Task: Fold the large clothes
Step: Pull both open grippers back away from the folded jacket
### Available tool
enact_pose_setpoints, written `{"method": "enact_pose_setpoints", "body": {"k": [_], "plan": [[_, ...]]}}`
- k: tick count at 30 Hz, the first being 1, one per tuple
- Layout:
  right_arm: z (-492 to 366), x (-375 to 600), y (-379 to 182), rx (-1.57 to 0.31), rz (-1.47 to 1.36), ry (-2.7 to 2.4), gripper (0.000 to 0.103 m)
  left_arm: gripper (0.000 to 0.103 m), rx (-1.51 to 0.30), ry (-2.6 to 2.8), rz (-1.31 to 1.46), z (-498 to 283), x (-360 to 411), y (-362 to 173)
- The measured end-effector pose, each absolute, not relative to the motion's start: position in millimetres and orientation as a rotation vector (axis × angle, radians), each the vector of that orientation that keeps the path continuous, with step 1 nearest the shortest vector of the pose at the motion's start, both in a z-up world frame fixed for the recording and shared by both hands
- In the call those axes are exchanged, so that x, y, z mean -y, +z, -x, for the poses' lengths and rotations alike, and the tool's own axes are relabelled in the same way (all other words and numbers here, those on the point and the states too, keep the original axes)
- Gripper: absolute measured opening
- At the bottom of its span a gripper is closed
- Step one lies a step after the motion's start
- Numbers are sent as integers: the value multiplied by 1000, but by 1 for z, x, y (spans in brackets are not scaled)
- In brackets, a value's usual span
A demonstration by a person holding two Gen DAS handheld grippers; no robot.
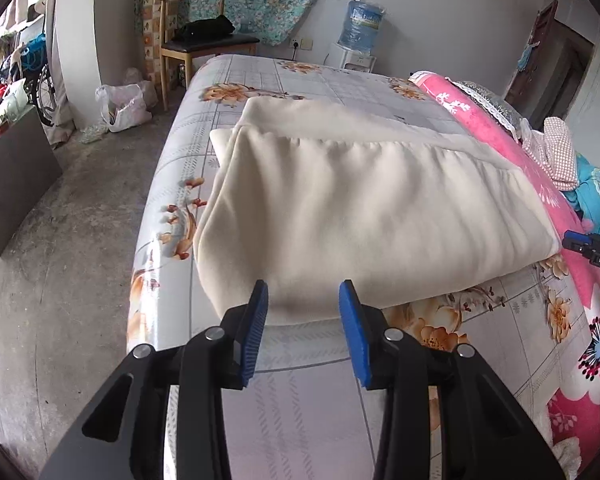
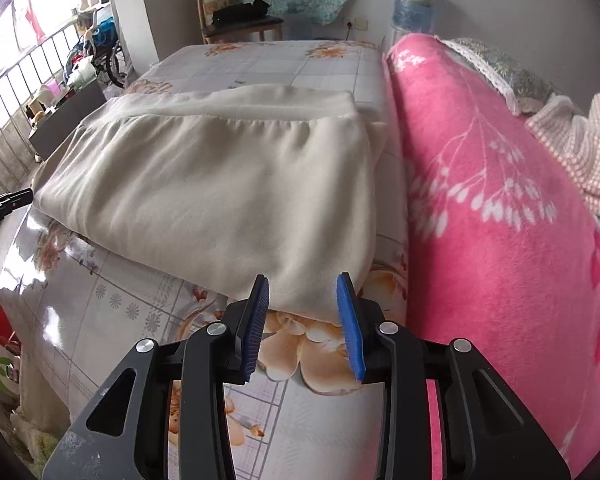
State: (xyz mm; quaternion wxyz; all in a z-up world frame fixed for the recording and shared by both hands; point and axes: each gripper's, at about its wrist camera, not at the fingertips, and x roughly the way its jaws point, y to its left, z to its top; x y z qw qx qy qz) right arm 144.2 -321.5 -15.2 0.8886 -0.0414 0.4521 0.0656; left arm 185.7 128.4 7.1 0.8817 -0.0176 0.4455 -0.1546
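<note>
Behind the folded cream garment (image 1: 364,204), the bed's (image 1: 300,80) far side partly hidden.

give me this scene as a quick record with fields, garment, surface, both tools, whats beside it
garment: cream garment, folded over, lying flat
surface: floral bed sheet
left tool: open, at the garment's near left edge, nothing gripped
right tool: jaws opening, at the near right corner, cloth edge between the pads
beside garment: pink blanket, along its right side
background: wooden chair, water dispenser

matt, soft cream fleece garment (image 1: 364,208) lies on a glossy bed cover (image 1: 172,280) beside a fuzzy pink blanket (image 2: 500,220).
</note>
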Motion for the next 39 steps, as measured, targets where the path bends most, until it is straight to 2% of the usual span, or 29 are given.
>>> {"method": "enact_pose_setpoints", "body": {"k": [2, 4, 6, 7, 11, 16, 19, 23, 27, 32, 34, 36, 39], "plan": [[-142, 312, -9, -913, 85, 162, 37, 37, -904, -346, 50, -183, -129, 13], [-143, 302, -8, -892, 76, 188, 50, 42, -896, -351, 47, -183, -123, 14], [-148, 291, -17, -888, 90, 197, 57, 50, -916, -314, 12, -187, -115, 6], [-151, 288, -24, -900, 107, 188, 60, 51, -951, -269, -21, -192, -112, -2], [-157, 282, -54, -958, 220, 99, 61, 51, -961, -215, -46, -191, -109, -6], [-149, 260, -24, -906, 241, 119, 61, 52, -867, -278, -60, -178, -97, 24], [-159, 236, -10, -855, 172, 189, 63, 58, -832, -334, -60, -185, -70, 33], [-182, 198, -17, -835, 123, 253, 64, 61, -862, -338, -73, -203, -29, 20], [-194, 174, -53, -893, 148, 241, 68, 63, -960, -244, -114, -218, -9, -11], [-179, 181, -39, -870, 106, 227, 68, 64, -944, -245, -67, -207, -16, 0], [-171, 196, -31, -839, 76, 177, 72, 69, -916, -241, -41, -198, -22, 8], [-165, 211, -31, -831, 45, 126, 75, 79, -904, -237, -36, -195, -26, 7], [-169, 231, -52, -896, 10, 83, 75, 80, -967, -199, -69, -203, -25, -11]]}}
